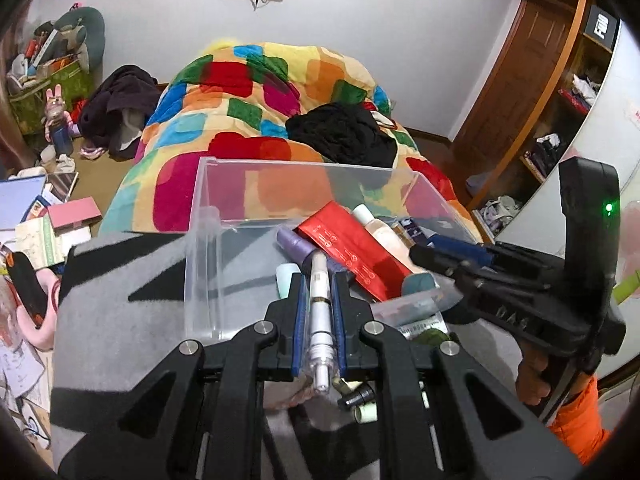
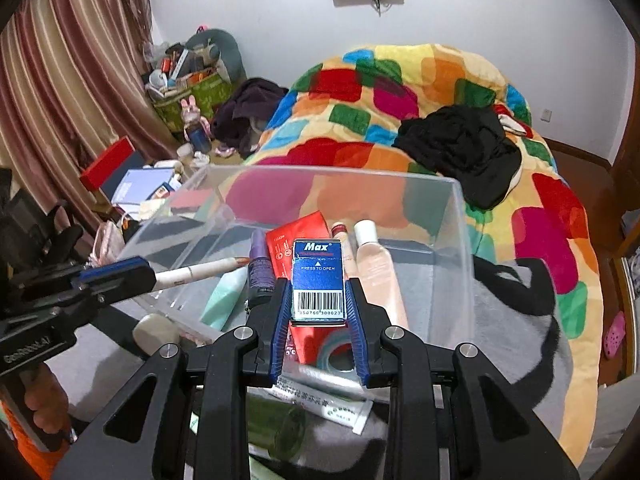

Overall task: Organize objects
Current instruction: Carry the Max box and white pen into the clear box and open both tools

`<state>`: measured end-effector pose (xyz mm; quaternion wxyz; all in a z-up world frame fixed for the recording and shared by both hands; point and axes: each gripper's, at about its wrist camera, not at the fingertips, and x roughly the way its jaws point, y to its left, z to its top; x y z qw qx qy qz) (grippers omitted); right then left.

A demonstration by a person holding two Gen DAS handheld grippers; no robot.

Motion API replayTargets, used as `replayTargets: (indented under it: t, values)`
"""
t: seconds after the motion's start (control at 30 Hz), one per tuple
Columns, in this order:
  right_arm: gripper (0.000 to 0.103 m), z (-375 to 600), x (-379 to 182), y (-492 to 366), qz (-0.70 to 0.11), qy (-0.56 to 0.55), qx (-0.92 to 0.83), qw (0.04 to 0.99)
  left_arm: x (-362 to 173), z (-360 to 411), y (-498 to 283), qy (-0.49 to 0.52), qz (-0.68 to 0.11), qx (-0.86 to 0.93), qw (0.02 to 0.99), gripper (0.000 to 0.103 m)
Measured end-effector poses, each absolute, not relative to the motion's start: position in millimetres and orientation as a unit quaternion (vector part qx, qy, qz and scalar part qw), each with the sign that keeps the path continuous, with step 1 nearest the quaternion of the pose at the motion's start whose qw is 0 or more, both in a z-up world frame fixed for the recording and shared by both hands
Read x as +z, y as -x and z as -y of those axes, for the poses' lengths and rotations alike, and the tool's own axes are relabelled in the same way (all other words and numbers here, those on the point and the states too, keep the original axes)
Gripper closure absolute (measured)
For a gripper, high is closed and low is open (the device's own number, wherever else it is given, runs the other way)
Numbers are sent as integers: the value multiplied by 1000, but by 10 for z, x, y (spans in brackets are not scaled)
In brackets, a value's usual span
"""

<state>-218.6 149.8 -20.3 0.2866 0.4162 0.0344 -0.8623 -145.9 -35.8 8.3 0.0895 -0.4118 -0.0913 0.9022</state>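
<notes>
The left gripper (image 1: 318,300) has its jaws closed on a slim white pen-like tube (image 1: 320,320), which lies lengthwise between the blue pads. The right gripper (image 2: 318,304) has its jaws clamped on a small blue Max box (image 2: 318,280), barcode facing up. Just ahead of and beneath both pairs of jaws sits a clear plastic bin (image 1: 208,216) on a grey and black blanket (image 1: 132,280), holding a red packet (image 2: 296,236), a purple bottle (image 2: 260,268) and a pale pink bottle (image 2: 376,264).

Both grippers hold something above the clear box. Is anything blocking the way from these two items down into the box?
Nothing visible blocks it. The clear box is open on top. The left gripper holds the white pen and the right gripper holds the blue Max box over it. Below lie only items already inside, such as the red packet.
</notes>
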Motion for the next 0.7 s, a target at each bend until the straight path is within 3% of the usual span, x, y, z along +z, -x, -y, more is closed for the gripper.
replayTargets:
  t: [0.2, 0.33, 0.7]
  values:
    - [78, -1393, -272, 2178, -62, -417, -861, 285, 52, 313, 1547, 421, 78, 900, 85, 89]
    - [77, -1382, -238, 2115, -82, -406, -866, 281, 82, 288, 1479, 414, 72, 903, 85, 70]
    - [64, -1507, -95, 1903, -75, -387, -871, 294, 337, 246, 1162, 371, 41, 925, 70, 44]
